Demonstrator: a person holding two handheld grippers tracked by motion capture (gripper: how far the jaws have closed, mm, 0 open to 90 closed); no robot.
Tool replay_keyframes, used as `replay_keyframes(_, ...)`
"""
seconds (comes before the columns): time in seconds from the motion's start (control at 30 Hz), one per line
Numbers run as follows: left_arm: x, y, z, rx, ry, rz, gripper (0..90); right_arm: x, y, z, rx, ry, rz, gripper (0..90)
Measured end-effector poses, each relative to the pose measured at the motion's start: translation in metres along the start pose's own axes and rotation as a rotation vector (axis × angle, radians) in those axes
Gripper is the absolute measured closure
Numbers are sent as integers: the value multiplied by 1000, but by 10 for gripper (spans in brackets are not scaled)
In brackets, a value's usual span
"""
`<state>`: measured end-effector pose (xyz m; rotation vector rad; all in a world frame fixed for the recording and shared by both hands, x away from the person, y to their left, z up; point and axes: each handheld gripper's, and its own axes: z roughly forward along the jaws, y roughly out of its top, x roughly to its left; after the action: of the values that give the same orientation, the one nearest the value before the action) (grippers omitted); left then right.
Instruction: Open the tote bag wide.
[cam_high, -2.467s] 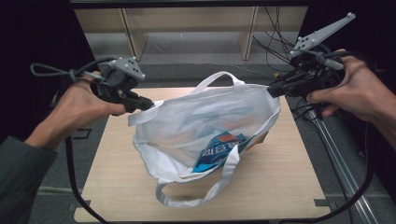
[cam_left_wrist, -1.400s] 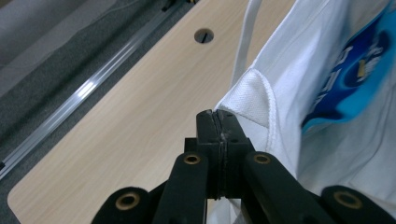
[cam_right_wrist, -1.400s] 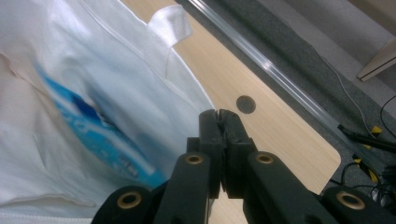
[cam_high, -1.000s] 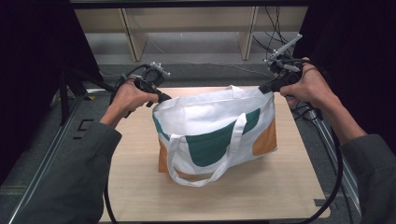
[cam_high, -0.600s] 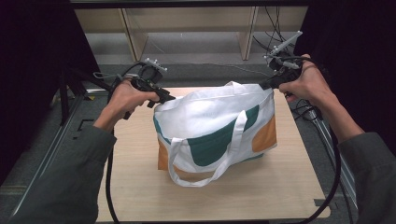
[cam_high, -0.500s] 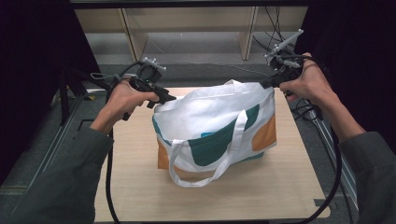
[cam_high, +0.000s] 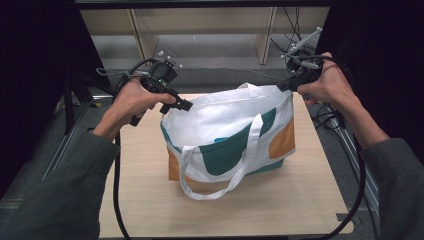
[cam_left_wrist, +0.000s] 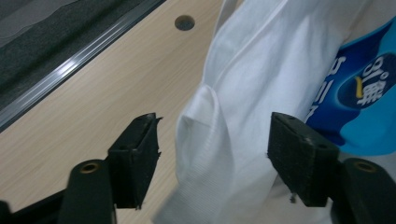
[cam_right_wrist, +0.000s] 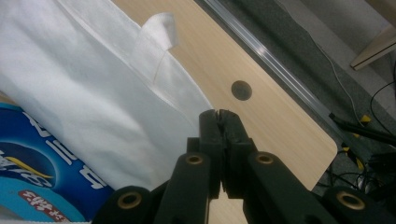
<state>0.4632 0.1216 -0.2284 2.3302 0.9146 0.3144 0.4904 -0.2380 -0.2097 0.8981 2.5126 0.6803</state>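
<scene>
Bag (cam_left_wrist: 243, 107) between open tool (cam_left_wrist: 212, 154) (untouched).

Since the earliest picture the bag (cam_high: 227, 137) has gone from slumped and crumpled, mouth gaping toward the camera with a blue packet (cam_left_wrist: 359, 100) showing inside, to standing upright on the table (cam_high: 310, 200), its green and orange panel facing 6 o'clock and a handle loop hanging down the front. Both hands drew in and back toward 12 o'clock to the bag's top corners. Within the last second the left gripper (cam_high: 183, 105) has just been opening: its jaws now stand apart either side of the bag's white rim (cam_left_wrist: 205, 154) without pressing it, and it has lifted slightly off the 10 o'clock corner, which has sagged a little.
</scene>
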Motion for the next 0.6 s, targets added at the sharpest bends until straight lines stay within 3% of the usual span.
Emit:
replay_keyframes(0.03,-1,0,2,16,-4,12,273,-1,-1,-2,0,-8,1,896)
replay_keyframes(0.07,-2,-3,9,77,10,33,252,-1,-2,-2,1,-3,1,896)
replay_keyframes(0.1,-2,-3,9,77,10,33,253,-1,-2,-2,1,-3,1,896)
replay_keyframes(0.13,-1,-6,18,151,50,33,264,-2,-3,-4,1,-13,4,896)
replay_keyframes(0.17,-1,-6,18,151,50,33,265,-2,-3,-4,1,-13,4,896)
replay_keyframes(0.2,6,-10,31,221,69,2,255,-2,-4,-5,-4,1,1,896)
replay_keyframes(0.23,6,-10,31,221,69,2,257,-1,-4,-6,-4,-6,-2,896)
replay_keyframes(0.27,12,-12,40,239,69,-26,285,0,-5,-6,-7,1,-10,896)
replay_keyframes(0.33,14,-12,42,250,51,-21,441,2,-5,-6,-1,-2,-9,896)
replay_keyframes(0.37,15,-13,43,258,39,4,441,2,-5,-6,-1,-2,-9,896)
replay_keyframes(0.4,15,-13,42,264,43,25,599,1,-6,-7,-5,0,-11,896)
replay_keyframes(0.43,16,-14,42,266,45,38,599,1,-6,-7,-5,0,-11,896)
replay_keyframes(0.47,19,-15,39,269,48,74,748,1,-6,-7,-6,-1,-11,896)
replay_keyframes(0.5,19,-15,39,269,48,74,802,1,-6,-7,-6,-1,-11,896)
replay_keyframes(0.6,26,-17,28,249,36,118,838,0,-8,-9,-8,9,-8,896)
